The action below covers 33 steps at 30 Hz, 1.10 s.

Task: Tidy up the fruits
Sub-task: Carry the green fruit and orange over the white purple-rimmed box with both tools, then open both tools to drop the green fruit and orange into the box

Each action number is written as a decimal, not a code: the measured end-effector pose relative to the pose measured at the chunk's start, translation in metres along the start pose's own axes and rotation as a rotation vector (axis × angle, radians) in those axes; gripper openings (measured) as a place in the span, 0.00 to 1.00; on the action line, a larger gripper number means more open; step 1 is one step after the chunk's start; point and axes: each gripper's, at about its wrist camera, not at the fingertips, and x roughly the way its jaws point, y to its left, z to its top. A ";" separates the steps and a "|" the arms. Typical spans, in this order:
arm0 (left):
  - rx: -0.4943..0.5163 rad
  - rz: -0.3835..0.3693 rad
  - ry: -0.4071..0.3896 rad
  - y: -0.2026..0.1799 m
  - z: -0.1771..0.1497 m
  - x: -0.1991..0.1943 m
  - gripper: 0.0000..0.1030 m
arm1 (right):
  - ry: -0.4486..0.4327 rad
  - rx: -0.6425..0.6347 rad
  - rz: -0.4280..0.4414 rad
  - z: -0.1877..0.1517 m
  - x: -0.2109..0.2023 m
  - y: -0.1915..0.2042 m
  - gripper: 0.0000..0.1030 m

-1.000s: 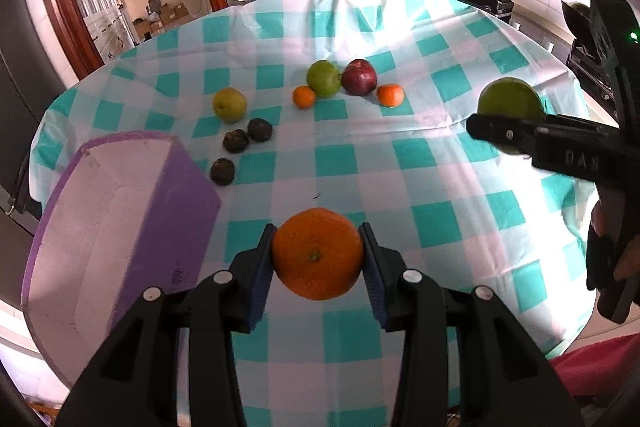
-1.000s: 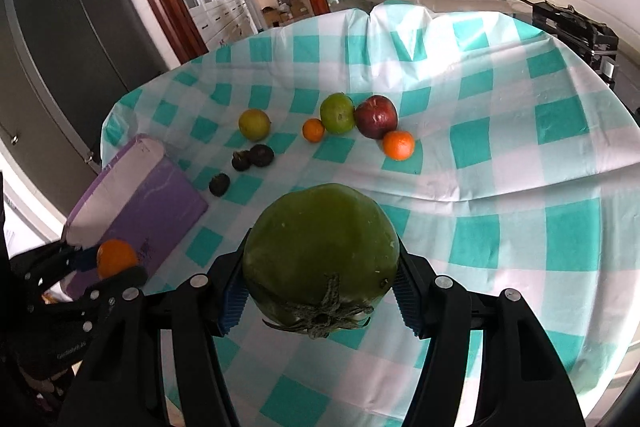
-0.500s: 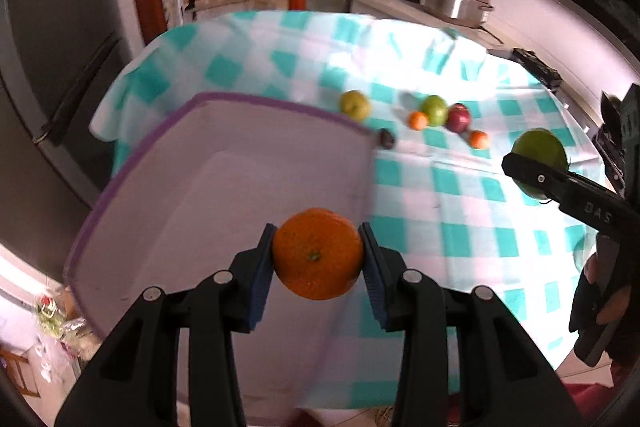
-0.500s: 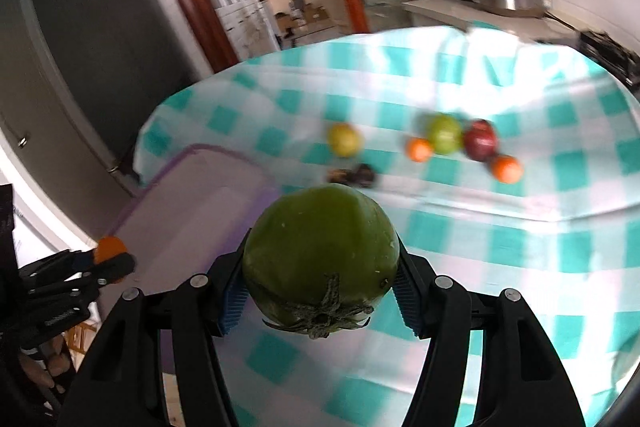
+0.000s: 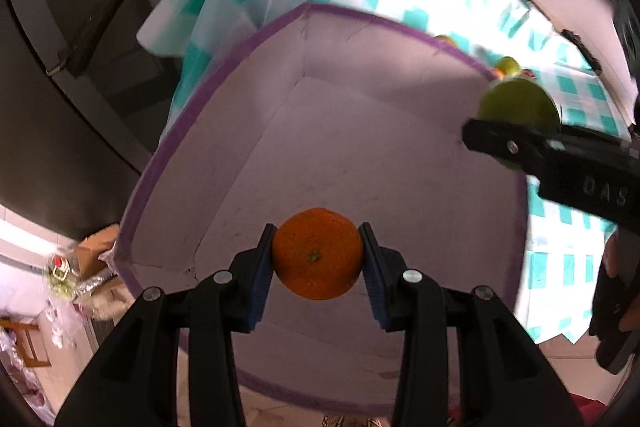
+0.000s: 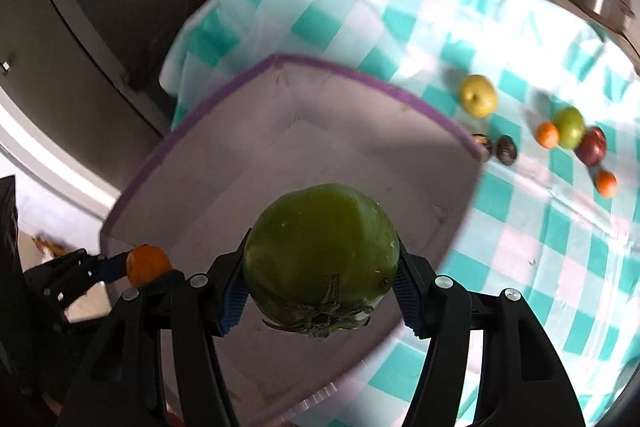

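L gripper (image 5: pixel 318 259) is clamped on a small orange (image 5: pixel 318 254), blue pads pressed to both sides, held over the inner floor of the purple-rimmed storage bin (image 5: pixel 360 131); R gripper (image 6: pixel 320 287) is clamped on a big green tomato (image 6: pixel 322 251), calyx facing the cam, held above the bin's near-right part, close to the rim in the R wrist view. Bin is seen empty and sits at the edge of the checked tablecloth (image 6: pixel 540 239), w/ floor visible just past its outer rim. Risks, as judged: if the orange is released from height it could bounce or roll inside, prob. harmless; the tomato is heavier and softer, so a drop onto the hard bin floor could bruise or split it, and if let go too near the rim it could be tipped out onto the cloth or floor. Both grippers are crowded over one bin, so a collision btw them is possible if both are lowered together. Bin walls look thin and foldable, so a knock from a finger could shove it off the table edge. Remaining fruit, incl. a yellow-green apple (image 6: pixel 478 101), red apple (image 6: pixel 592 149) and dark passion fruits (image 6: pixel 506 149), is left on the cloth, well apart from the bin's far side.
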 end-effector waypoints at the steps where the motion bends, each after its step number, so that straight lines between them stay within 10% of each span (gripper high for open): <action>1: -0.004 0.003 0.009 0.000 0.001 0.004 0.40 | 0.020 -0.017 -0.009 0.004 0.006 0.004 0.59; 14: 0.017 0.114 0.195 0.009 0.038 0.068 0.40 | 0.396 -0.286 -0.081 0.061 0.145 0.053 0.59; 25: 0.020 0.165 0.270 -0.002 0.038 0.088 0.41 | 0.455 -0.290 -0.074 0.055 0.176 0.047 0.59; 33: -0.011 0.170 0.209 0.000 0.042 0.076 0.77 | 0.375 -0.233 -0.061 0.062 0.158 0.044 0.74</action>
